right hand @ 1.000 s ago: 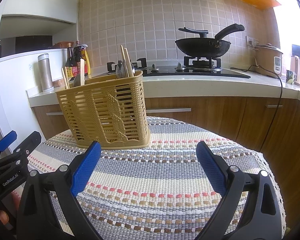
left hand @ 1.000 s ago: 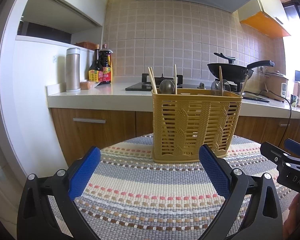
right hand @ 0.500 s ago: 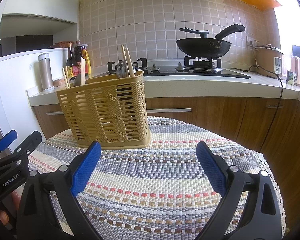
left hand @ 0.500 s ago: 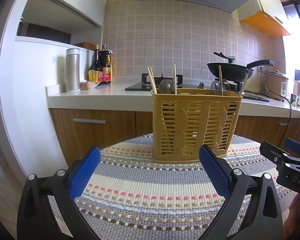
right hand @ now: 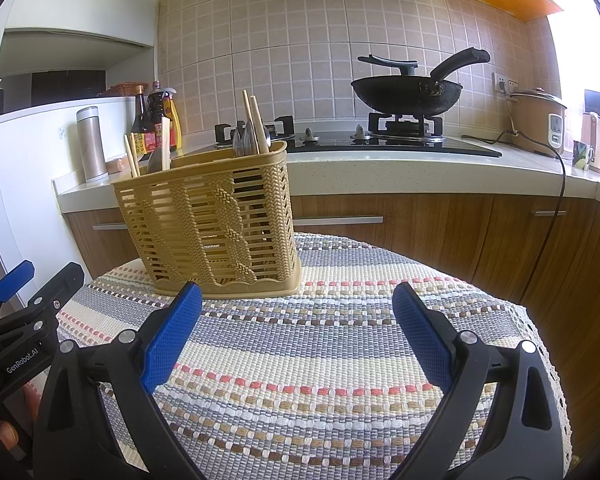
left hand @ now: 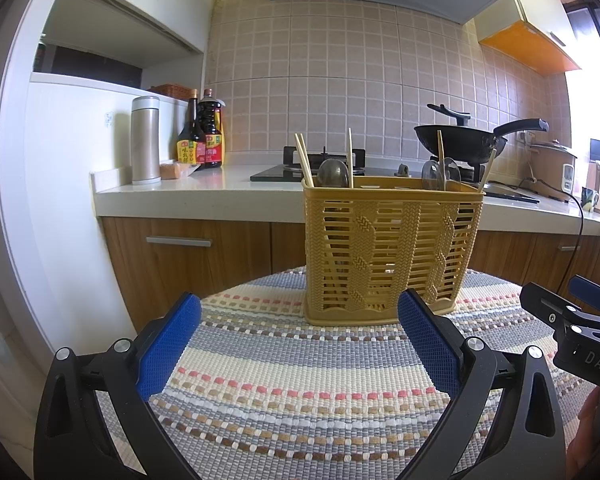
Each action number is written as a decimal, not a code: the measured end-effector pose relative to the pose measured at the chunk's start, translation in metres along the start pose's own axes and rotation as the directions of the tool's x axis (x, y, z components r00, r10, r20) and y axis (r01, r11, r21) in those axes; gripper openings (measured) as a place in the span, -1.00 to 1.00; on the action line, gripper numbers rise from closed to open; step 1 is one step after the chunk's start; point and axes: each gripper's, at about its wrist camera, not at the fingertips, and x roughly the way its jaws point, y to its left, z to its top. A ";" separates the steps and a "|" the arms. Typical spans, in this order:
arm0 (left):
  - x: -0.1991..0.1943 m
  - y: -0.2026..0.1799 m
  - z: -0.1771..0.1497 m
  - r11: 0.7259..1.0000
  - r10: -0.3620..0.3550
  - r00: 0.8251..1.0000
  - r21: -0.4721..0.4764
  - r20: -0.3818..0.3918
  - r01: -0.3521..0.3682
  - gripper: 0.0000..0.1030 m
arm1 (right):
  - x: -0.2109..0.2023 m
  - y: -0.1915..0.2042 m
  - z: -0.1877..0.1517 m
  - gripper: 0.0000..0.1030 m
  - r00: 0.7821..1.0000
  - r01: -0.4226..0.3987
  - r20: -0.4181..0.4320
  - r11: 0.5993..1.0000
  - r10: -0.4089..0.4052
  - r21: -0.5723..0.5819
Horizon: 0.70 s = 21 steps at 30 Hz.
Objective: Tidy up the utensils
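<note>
Both tongs, the left gripper (left hand: 300,328) and right gripper (right hand: 296,320), hover spread and empty just short of the utensil basket (left hand: 392,248), whose chopsticks (left hand: 303,158) and spoons (left hand: 332,172) already stand sorted inside, apparently leaving nothing to grab.

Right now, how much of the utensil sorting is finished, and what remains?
Looks done: chopsticks and spoons stand in the yellow basket on the striped cloth. In hand: nothing; the left gripper and right gripper are both open and empty. Left: no loose utensils show on the cloth, so little seems to remain.
</note>
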 end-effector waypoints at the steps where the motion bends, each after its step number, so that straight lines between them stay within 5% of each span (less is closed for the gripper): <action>1: 0.000 0.000 0.000 1.000 0.001 1.000 0.000 0.000 -0.001 0.85 | 0.000 0.000 0.000 0.78 1.000 0.000 0.000 1.000 0.000 0.000; 21: 0.001 0.001 0.001 1.000 0.009 1.000 -0.006 -0.011 -0.009 0.85 | -0.001 0.002 -0.001 0.78 1.000 0.001 0.002 1.000 -0.001 -0.012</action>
